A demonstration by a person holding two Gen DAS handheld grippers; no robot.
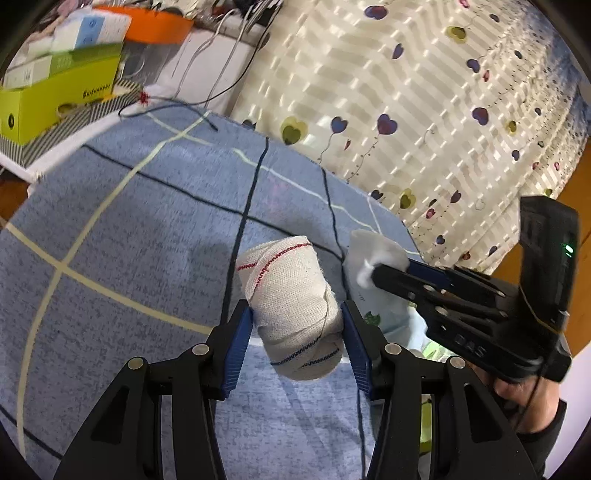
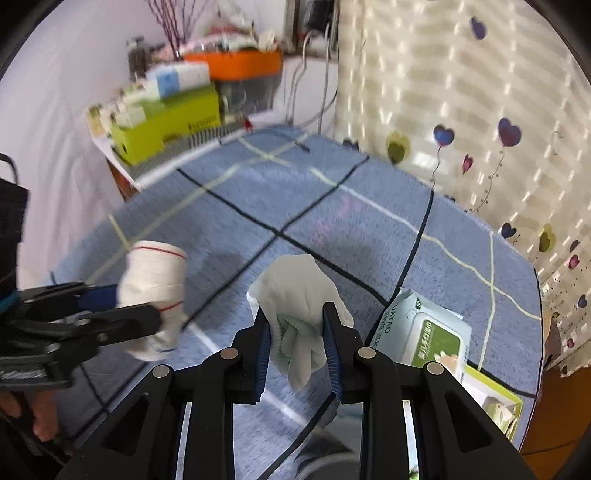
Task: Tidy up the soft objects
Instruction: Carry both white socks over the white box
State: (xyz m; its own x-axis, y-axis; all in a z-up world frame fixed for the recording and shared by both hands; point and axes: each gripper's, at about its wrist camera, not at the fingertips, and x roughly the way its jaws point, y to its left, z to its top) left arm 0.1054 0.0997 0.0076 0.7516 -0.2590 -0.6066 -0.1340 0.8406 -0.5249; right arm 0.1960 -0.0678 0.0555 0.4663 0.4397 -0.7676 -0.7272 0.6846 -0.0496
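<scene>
A rolled white bandage [image 1: 293, 306] with red and blue stitching is clamped between the blue pads of my left gripper [image 1: 297, 328], lifted above the blue checked towel [image 1: 129, 240]. My right gripper [image 2: 297, 334] is shut on a crumpled white cloth glove [image 2: 301, 291], also held off the towel. In the left wrist view the right gripper [image 1: 391, 271] enters from the right with the white glove [image 1: 373, 254] at its tip. In the right wrist view the left gripper [image 2: 147, 302] holds the bandage [image 2: 155, 291] at the left.
A pack of wet wipes [image 2: 428, 332] with a green lid lies on the towel at the right, partly on a yellow-green box [image 2: 495, 402]. A heart-patterned curtain [image 1: 424, 92] hangs behind. Yellow-green boxes [image 1: 55, 96] and an orange tray [image 1: 159, 26] crowd a shelf at the far left.
</scene>
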